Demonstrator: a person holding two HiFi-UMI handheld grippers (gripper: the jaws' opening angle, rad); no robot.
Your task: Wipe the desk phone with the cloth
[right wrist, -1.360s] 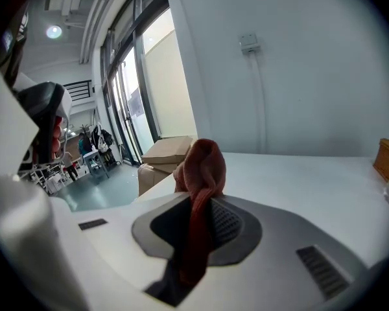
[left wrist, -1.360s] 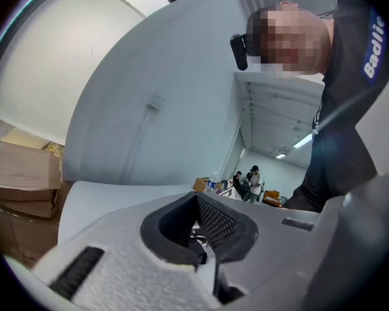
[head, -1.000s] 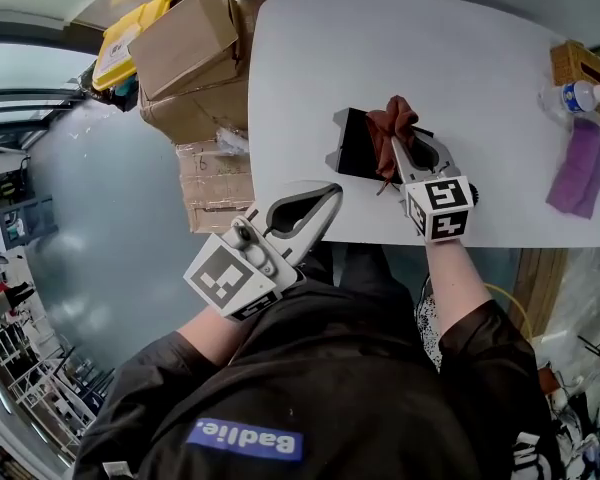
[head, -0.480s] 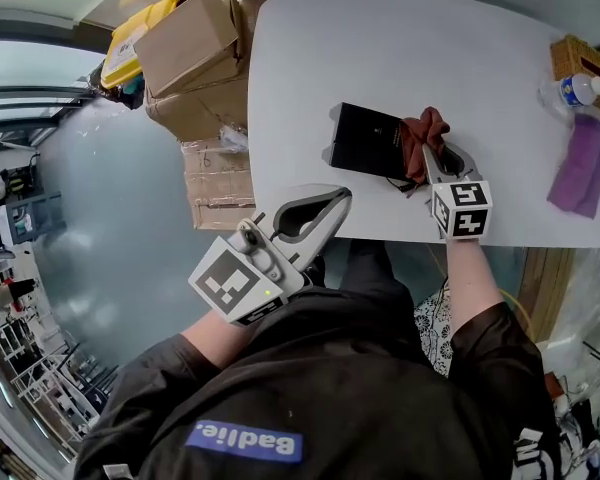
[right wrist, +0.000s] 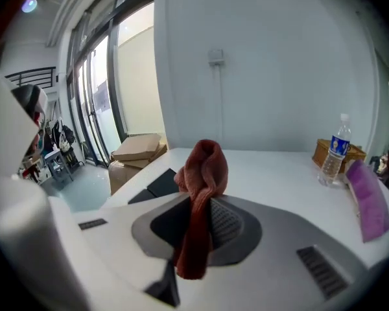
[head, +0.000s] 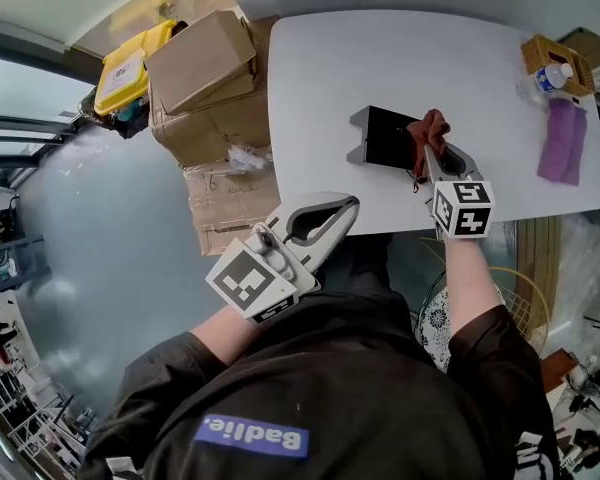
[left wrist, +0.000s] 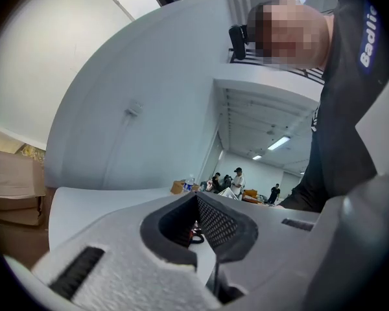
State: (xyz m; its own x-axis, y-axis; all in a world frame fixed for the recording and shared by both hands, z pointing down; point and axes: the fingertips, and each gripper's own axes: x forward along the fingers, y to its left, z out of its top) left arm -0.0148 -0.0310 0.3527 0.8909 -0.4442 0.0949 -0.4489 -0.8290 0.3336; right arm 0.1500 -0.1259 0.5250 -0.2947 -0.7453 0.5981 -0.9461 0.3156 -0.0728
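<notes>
Pinching the cloth (head: pixel 431 128) tight, the right gripper (head: pixel 426 145) should rub softly across the desk phone (head: pixel 384 138) mid-frame (left gripper (head: pixel 351 204) waits lower left, jaws together).

The cloth (right wrist: pixel 201 167) is shown as soft, napped red fabric. The desk phone (head: pixel 385 138) is seen as matt black plastic, the bench (head: pixel 320 68) as smooth matt white, the boxes (head: pixel 195 58) as plain brown cardboard.

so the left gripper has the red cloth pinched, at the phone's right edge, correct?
No, not the left gripper: the right gripper has the red cloth pinched, at the phone's right edge. The right gripper view shows it between the fingers.
</notes>
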